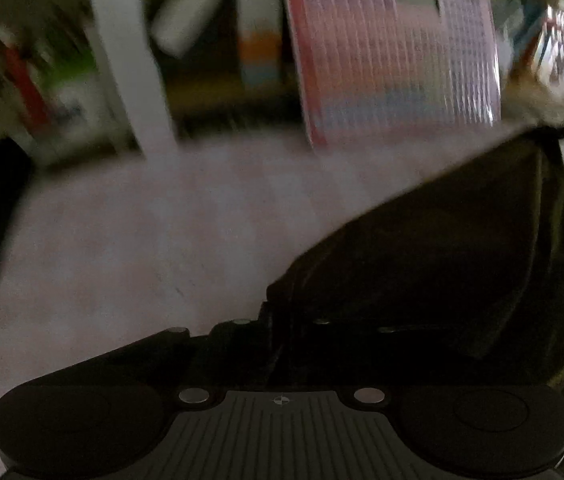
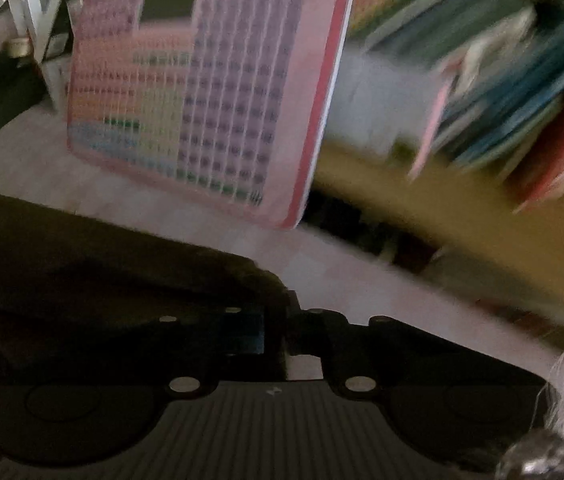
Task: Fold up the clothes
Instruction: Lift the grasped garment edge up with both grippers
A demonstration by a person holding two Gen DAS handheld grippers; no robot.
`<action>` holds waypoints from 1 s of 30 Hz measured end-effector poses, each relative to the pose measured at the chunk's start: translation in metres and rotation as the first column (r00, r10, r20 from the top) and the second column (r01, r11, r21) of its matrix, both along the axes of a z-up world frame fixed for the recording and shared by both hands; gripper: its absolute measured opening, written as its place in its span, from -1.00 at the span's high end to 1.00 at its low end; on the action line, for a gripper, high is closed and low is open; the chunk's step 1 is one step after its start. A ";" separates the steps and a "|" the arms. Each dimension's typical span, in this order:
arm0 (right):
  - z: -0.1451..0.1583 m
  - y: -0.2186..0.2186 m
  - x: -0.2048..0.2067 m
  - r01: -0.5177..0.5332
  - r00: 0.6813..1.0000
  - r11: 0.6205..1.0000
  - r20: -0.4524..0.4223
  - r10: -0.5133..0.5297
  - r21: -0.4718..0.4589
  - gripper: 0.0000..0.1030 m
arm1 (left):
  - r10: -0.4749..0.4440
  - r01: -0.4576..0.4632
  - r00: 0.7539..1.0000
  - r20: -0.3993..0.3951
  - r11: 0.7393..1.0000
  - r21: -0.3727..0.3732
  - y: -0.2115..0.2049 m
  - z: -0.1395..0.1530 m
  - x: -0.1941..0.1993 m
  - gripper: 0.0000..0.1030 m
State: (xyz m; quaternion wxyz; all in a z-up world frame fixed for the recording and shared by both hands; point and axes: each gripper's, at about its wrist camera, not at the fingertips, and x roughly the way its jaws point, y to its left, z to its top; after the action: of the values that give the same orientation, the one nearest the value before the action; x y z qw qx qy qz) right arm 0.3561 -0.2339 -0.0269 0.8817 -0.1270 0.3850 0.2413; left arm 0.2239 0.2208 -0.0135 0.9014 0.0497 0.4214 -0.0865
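On the pale tabletop [image 1: 121, 240] the dark, limp cloth garment [image 1: 442, 248] lies unfolded — your left gripper [image 1: 269, 316] and right gripper [image 2: 286, 320] each clamp a corner; every fold looks still ahead.

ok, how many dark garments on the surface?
1. The dark garment lies on the pale surface, right of the left tongs and left of the right tongs. Both views are blurred, so others may lie out of frame.
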 end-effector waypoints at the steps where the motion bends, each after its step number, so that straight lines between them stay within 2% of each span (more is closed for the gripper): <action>1: 0.012 -0.003 -0.010 0.024 0.998 1.000 0.059 -0.023 -0.012 0.95 | -0.003 0.004 0.999 0.039 1.000 -0.009 0.000 0.007 -0.004 0.87; 2: 0.023 -0.006 -0.020 0.048 0.993 0.999 0.113 -0.046 -0.017 0.94 | -0.021 0.021 0.997 0.068 1.000 -0.007 -0.002 0.013 -0.009 0.87; 5: 0.049 -0.016 -0.054 0.112 0.975 0.993 0.189 -0.116 0.031 0.95 | -0.106 0.103 0.986 0.127 0.994 0.034 -0.015 0.026 -0.028 0.88; 8: 0.067 -0.018 -0.103 0.144 0.953 0.989 0.267 -0.144 0.020 0.95 | -0.160 0.152 0.965 0.207 0.987 0.054 -0.020 0.042 -0.055 0.88; 10: 0.079 -0.021 -0.137 0.186 0.931 0.981 0.309 -0.193 0.052 0.95 | -0.177 0.166 0.949 0.260 0.984 0.061 -0.021 0.056 -0.072 0.88; 14: 0.095 -0.031 -0.217 0.282 0.881 0.948 0.351 -0.316 0.145 0.95 | -0.230 0.226 0.912 0.339 0.973 0.052 -0.020 0.080 -0.124 0.88; 16: 0.096 -0.038 -0.257 0.315 0.866 0.930 0.343 -0.363 0.187 0.95 | -0.240 0.249 0.910 0.337 0.968 0.016 -0.017 0.081 -0.146 0.89; 20: 0.071 -0.053 -0.330 0.404 0.861 0.884 0.229 -0.454 0.237 0.95 | -0.205 0.235 0.937 0.282 0.969 -0.076 -0.003 0.059 -0.183 0.89; 23: 0.038 -0.057 -0.375 0.485 0.850 0.837 0.087 -0.519 0.254 0.95 | -0.164 0.198 0.960 0.225 0.971 -0.135 0.005 0.037 -0.206 0.76; 26: 0.005 -0.048 -0.406 0.574 0.812 0.790 -0.024 -0.583 0.218 0.86 | -0.123 0.152 0.978 0.169 0.974 -0.169 0.011 0.022 -0.225 0.50; 28: -0.011 -0.043 -0.421 0.622 0.782 0.758 -0.098 -0.616 0.198 0.55 | -0.094 0.123 0.982 0.165 0.976 -0.181 0.017 0.019 -0.238 0.32; 29: -0.015 -0.040 -0.429 0.638 0.770 0.747 -0.128 -0.625 0.189 0.24 | -0.079 0.110 0.983 0.164 0.975 -0.191 0.021 0.019 -0.245 0.31; 30: -0.017 -0.038 -0.436 0.648 0.762 0.739 -0.140 -0.632 0.186 0.19 | -0.065 0.098 0.984 0.164 0.974 -0.204 0.025 0.020 -0.252 0.30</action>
State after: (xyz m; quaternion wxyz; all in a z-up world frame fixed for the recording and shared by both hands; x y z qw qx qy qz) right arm -0.0798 -0.2714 -0.0440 0.9057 0.1209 0.4052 -0.0305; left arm -0.0280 0.2460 0.0062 0.9275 -0.0226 0.3352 -0.1638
